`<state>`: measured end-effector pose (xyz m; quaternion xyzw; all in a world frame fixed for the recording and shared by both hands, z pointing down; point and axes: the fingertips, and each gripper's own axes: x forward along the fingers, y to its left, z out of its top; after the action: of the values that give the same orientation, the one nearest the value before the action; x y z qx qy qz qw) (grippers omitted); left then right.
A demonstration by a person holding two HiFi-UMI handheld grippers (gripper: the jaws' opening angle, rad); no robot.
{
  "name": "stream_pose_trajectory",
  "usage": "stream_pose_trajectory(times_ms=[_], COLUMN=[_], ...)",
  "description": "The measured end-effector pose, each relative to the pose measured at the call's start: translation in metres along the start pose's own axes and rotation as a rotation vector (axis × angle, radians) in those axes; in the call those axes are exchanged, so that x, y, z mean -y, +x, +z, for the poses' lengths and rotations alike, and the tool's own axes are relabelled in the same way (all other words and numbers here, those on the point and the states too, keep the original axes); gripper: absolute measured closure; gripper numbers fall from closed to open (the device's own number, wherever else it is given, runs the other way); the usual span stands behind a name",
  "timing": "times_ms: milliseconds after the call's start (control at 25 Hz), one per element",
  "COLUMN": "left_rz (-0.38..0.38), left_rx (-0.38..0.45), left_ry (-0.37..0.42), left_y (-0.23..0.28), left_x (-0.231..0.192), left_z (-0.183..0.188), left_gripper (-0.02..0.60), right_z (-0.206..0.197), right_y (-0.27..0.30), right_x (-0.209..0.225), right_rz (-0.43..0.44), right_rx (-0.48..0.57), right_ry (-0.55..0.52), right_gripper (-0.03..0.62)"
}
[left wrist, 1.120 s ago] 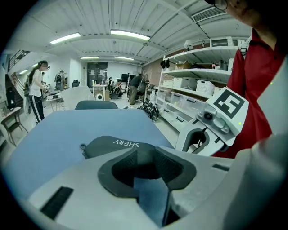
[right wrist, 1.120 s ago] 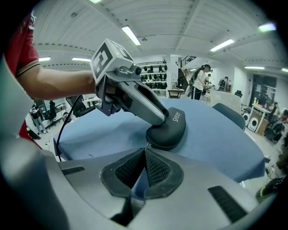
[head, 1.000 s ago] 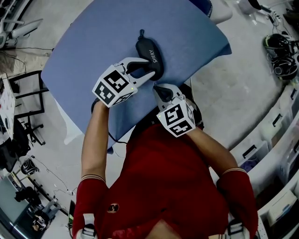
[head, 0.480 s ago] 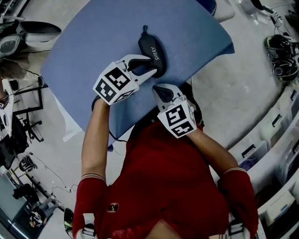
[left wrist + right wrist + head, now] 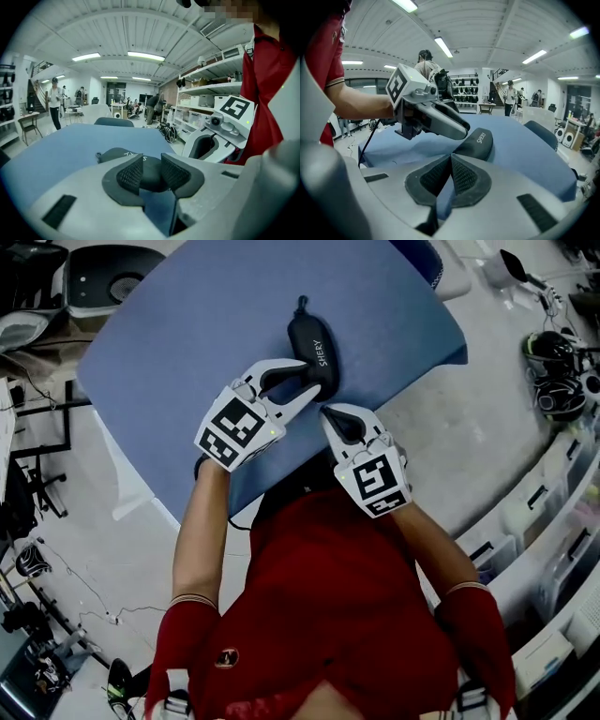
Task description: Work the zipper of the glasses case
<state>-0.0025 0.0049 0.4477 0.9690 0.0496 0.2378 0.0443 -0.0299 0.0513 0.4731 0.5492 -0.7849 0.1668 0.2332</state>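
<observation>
Glasses case (image 5: 314,351): black, oblong, white lettering on top. It lies on blue table (image 5: 178,343), toward near edge, with small pull loop (image 5: 301,304) at far end. Zipper line too fine for me to make out.

Left gripper (image 5: 307,382): jaws wide, straddling near end of case. As I read it, pads (image 5: 130,172) bear on both its sides.

Right gripper (image 5: 326,411): jaws fully together, nothing between them. Tip sits just beside near end of case, below left gripper's fingers.
</observation>
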Motion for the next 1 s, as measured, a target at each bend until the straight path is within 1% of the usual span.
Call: stream_pose_trajectory(times_ms=[120,160,360,480,600,760,840,1000], left_rz=[0.089,0.120,0.268,0.378,0.494,0.653,0.728,0.851], left_rx=[0.098,0.125,0.216,0.235,0.251,0.278,0.289,0.324], left_ry=[-0.040,-0.051,-0.085,-0.104,-0.143,-0.186,-0.204,-0.218], left_y=[-0.009,-0.012,-0.027,-0.029,-0.028,-0.032,-0.031,-0.026], left_x=[-0.004,-0.005,-0.001,-0.007,-0.017,-0.024,-0.024,-0.020], left_z=[0.014,0.018,0.035,0.042,0.050,0.056,0.056,0.068], left_gripper=[0.461,0.471,0.506,0.526,0.547,0.571,0.574,0.574], right_z=[0.016,0.022,0.048,0.064,0.080,0.098,0.103,0.103], right_y=[-0.003,-0.004,-0.008,-0.005,-0.005,-0.009,-0.013,-0.023], right_x=[0.015,0.020,0.042,0.058,0.071,0.078,0.078,0.086], right_rz=[0.012,0.018,0.064,0.126,0.198,0.301,0.357,0.439], right_rx=[0.047,0.065,0.135,0.180,0.220,0.300,0.346,0.390], right_ry=[-0.030,-0.034,-0.063,-0.093,-0.120,-0.140,-0.165,-0.211], right_gripper=[0.595,0.595,0.595,0.596,0.596,0.596,0.597,0.596])
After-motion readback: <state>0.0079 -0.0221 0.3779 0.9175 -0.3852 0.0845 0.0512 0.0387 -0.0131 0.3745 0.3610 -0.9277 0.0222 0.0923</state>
